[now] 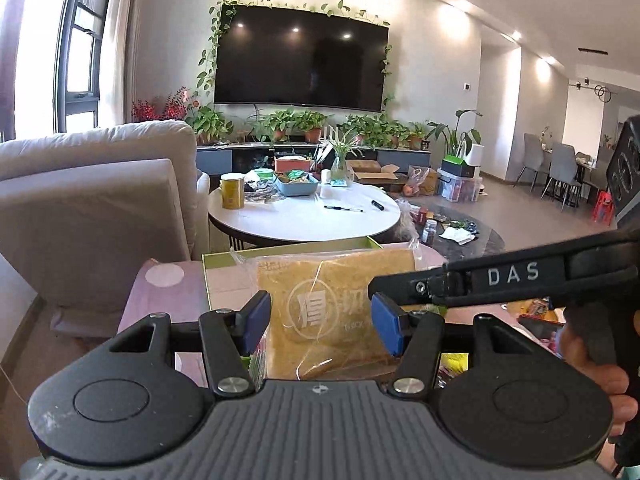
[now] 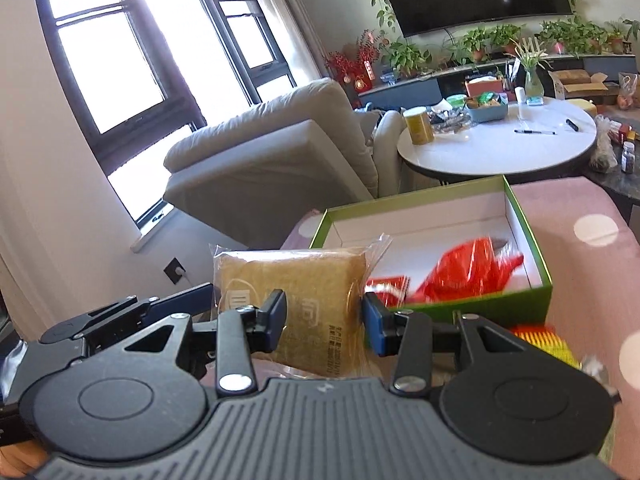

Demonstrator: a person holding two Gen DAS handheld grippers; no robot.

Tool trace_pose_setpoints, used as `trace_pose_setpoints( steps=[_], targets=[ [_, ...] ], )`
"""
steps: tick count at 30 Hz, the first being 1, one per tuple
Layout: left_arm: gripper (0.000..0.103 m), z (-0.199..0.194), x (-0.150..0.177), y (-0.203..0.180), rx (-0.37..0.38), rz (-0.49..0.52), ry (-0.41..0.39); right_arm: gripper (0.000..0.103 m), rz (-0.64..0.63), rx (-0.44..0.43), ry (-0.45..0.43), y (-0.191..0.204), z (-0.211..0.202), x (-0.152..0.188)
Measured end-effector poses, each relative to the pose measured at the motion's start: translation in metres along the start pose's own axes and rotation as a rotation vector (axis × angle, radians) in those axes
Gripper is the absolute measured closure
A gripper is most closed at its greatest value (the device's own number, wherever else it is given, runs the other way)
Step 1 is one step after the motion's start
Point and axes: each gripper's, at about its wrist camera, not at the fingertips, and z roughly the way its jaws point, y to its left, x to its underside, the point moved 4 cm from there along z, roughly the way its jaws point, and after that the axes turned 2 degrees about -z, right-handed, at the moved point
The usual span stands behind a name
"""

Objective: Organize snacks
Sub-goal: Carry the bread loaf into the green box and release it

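- While both grippers carry it, the golden-brown slab of sliced bread in a clear printed plastic wrapper (image 2: 296, 304) hangs in the air just in front of the open green cardboard box with a white inside (image 2: 532, 236), above the pink dotted cloth (image 2: 580, 208).
- It looks light, soft and easy to crush, and the film looks slippery and crinkly, so a firm squeeze would likely dent the loaf.
- My judgement: the best hold is on the 2 opposite flat sides, low on the body, not on the loose sealed flap at the top corner.
- On the left gripper (image 1: 322, 322), the blue pads (image 1: 256, 316) stand narrowly apart and press the packet from either side, gripping it.
- On the right gripper (image 2: 324, 318), the jaws are likewise part-closed, clamped on the same packet.
- Inside the box lie red foil snack packets (image 2: 472, 272), blurred, which leaves free room on the box's left half.
- Near the right edge of the left wrist view, a hand (image 1: 600, 364) grips the right tool's handle.
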Motion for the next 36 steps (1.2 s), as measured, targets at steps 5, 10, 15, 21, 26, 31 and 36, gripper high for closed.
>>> trace_pose_setpoints(
  steps=[5, 10, 15, 21, 26, 31, 36],
  targets=[
    [0.050, 0.019, -0.006, 0.006, -0.008, -0.021, 0.011, 0.048, -0.003, 0.009, -0.015, -0.006, 0.010, -0.015],
    [0.050, 0.042, -0.011, 0.014, -0.028, -0.031, 0.032, 0.048, 0.000, 0.015, -0.023, -0.013, 0.026, -0.026],
    [0.050, 0.061, -0.014, 0.020, -0.036, -0.037, 0.055, 0.048, 0.008, 0.019, -0.021, -0.021, 0.044, -0.033],
    [0.050, 0.084, -0.010, 0.025, -0.053, -0.030, 0.095, 0.048, 0.047, 0.031, 0.031, -0.036, 0.067, -0.035],
    [0.050, 0.102, -0.001, 0.029, -0.060, -0.028, 0.141, 0.048, 0.066, 0.027, 0.069, -0.044, 0.082, -0.030],
    [0.050, 0.115, 0.005, 0.036, -0.074, -0.043, 0.178, 0.048, 0.086, 0.020, 0.097, -0.050, 0.094, -0.025],
    [0.048, 0.118, 0.014, 0.039, -0.081, -0.046, 0.206, 0.047, 0.088, 0.021, 0.126, -0.049, 0.103, -0.018]
  ],
)
